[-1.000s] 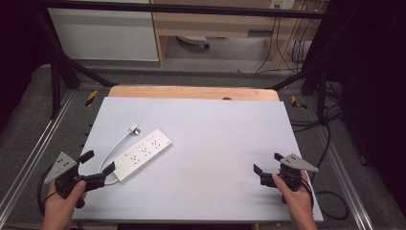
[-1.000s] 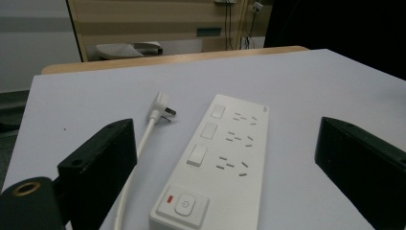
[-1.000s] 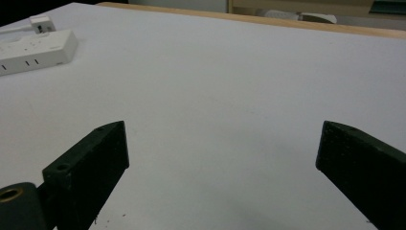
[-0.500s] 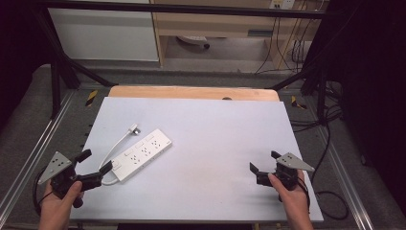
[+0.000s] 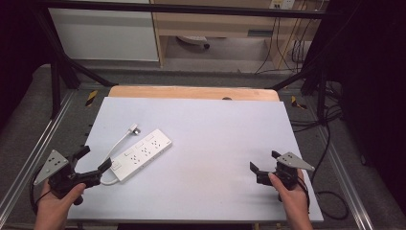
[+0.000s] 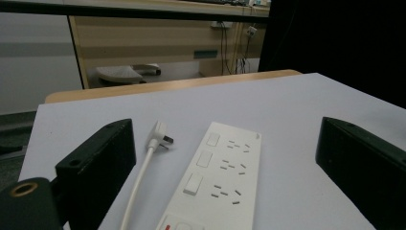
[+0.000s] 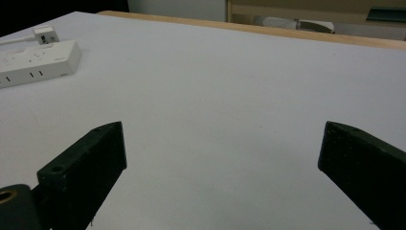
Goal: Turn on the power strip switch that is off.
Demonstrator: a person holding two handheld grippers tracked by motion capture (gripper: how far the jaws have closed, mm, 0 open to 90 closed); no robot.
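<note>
Because the power strip [image 5: 140,153] lay flat on the left half of the white table [image 5: 215,129], slanted with its near end toward the person's left side, the left gripper [image 5: 94,163] was held low at the near left corner with its jaws spread wide and empty, aimed along the strip's length. In the left gripper view the strip [image 6: 218,177] was seen between the two black jaws but was touched by neither; this was judged to be a line-up for a grasp on the near end. The white cord [image 5: 116,149] was curved from that near end along the strip's left side to the plug [image 5: 134,128], which rested on the table just beyond the strip's far end. The cord [image 6: 140,179] ran close by the left-hand jaw in that view, so it was judged that it could be caught together with the strip if the jaws were closed carelessly.

The right gripper [image 5: 265,162] was held at the near right, well apart from the strip, its jaws likewise wide and empty over bare table; it was probably kept there in waiting. A wooden edge [image 5: 191,92] was seen behind the white surface, and cables [image 5: 297,48] hung near a cabinet [image 5: 215,24] farther back. Nothing stood between either gripper and the strip.
</note>
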